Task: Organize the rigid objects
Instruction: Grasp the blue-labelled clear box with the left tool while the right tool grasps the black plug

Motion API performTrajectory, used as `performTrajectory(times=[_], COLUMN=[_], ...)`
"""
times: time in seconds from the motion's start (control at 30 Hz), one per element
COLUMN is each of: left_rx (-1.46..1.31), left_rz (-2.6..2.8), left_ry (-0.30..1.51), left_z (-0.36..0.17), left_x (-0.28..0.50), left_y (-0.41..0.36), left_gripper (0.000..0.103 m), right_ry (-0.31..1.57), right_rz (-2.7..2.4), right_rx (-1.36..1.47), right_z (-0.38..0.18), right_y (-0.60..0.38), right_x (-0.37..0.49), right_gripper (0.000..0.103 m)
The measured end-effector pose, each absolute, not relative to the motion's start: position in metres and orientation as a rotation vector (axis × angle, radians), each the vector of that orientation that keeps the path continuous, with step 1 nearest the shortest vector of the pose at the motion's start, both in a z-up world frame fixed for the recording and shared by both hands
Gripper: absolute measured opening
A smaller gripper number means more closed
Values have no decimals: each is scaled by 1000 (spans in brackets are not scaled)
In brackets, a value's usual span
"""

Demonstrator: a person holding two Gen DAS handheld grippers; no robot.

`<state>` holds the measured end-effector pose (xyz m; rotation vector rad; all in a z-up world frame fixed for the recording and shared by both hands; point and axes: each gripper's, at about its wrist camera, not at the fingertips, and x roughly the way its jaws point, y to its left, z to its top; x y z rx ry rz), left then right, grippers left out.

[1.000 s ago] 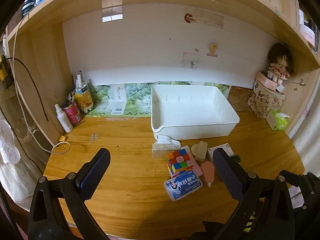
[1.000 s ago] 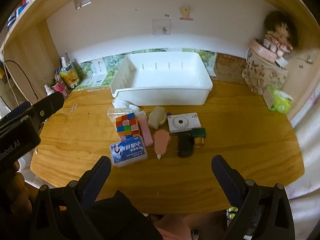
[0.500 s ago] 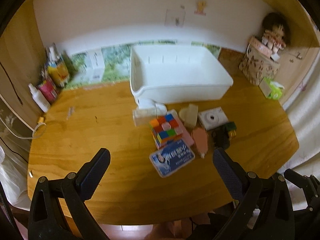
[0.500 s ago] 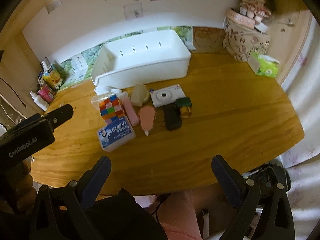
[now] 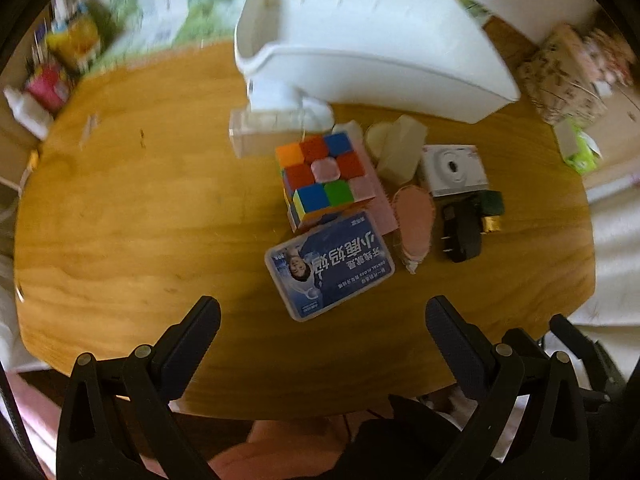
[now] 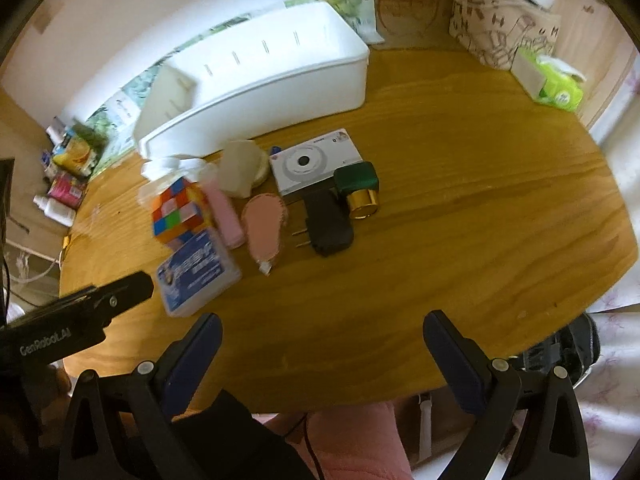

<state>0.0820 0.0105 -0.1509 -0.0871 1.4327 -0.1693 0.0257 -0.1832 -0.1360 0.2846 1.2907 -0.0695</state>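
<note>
A white bin (image 5: 372, 52) (image 6: 260, 80) stands at the back of the wooden desk. In front of it lies a cluster: a colourful puzzle cube (image 5: 320, 172) (image 6: 176, 212), a blue dental floss box (image 5: 330, 264) (image 6: 198, 272), a pink oval item (image 5: 414, 224) (image 6: 264, 228), a white camera (image 5: 454, 170) (image 6: 316, 166), a black plug adapter (image 5: 462, 232) (image 6: 328, 228) and a green and gold bottle (image 6: 358, 188). My left gripper (image 5: 322, 320) is open and empty, above the desk just in front of the floss box. My right gripper (image 6: 320, 336) is open and empty over the desk's front edge.
Bottles and tubes (image 5: 52, 64) crowd the back left corner. A patterned bag (image 6: 500, 28) and a green tissue pack (image 6: 556, 80) sit at the back right. The left gripper's body (image 6: 76, 320) shows at the left of the right wrist view.
Both grippers have tilted down and moved closer to the cluster of objects, which looms larger in both views. Both stay open and empty.
</note>
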Motion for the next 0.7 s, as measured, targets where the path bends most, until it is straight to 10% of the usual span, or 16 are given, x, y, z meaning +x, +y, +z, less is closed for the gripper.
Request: performTrajectory(times=[0.7], left_rx=[-255], left_rz=[58], left_ry=[1737], left_z=[-220], left_x=[124], left_y=[-8], left_gripper=[101], right_ry=[1536], right_rz=[66], right_rx=[269], right_z=[-219], right_y=[-205], right_x=[110], right_gripper=[86])
